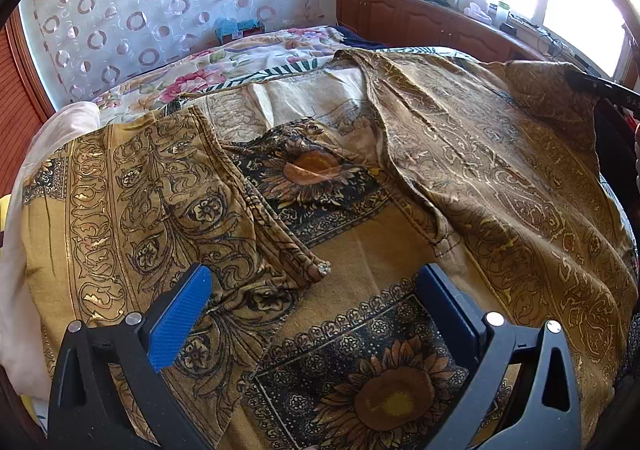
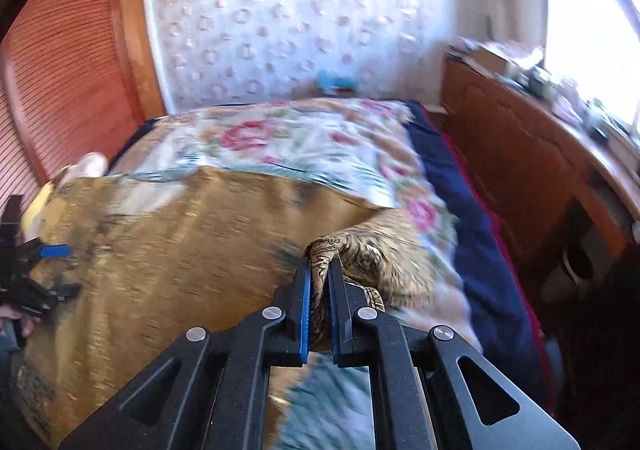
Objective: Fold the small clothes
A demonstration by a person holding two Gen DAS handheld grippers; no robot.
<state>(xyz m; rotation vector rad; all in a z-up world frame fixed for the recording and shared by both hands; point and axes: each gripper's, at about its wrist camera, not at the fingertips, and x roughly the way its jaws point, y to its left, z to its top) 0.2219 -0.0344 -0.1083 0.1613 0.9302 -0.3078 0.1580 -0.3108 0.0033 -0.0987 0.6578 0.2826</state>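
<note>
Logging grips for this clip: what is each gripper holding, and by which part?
The right gripper pinches the gold patterned garment at a bunched edge. The left gripper is open, holding nothing.

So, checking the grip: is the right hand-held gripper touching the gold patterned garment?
Touching. Right wrist view shows the right hand-held gripper pinching the gold patterned garment.

My right wrist view is smeared: the flowered bedspread (image 2: pixel 304 138) and the gold cloth (image 2: pixel 168 242) show no clear pattern. The clutter on the wooden cabinet (image 2: pixel 520 154) is too blurred to name. My left tongs (image 2: pixel 60 270) are cut off at the edge.
</note>
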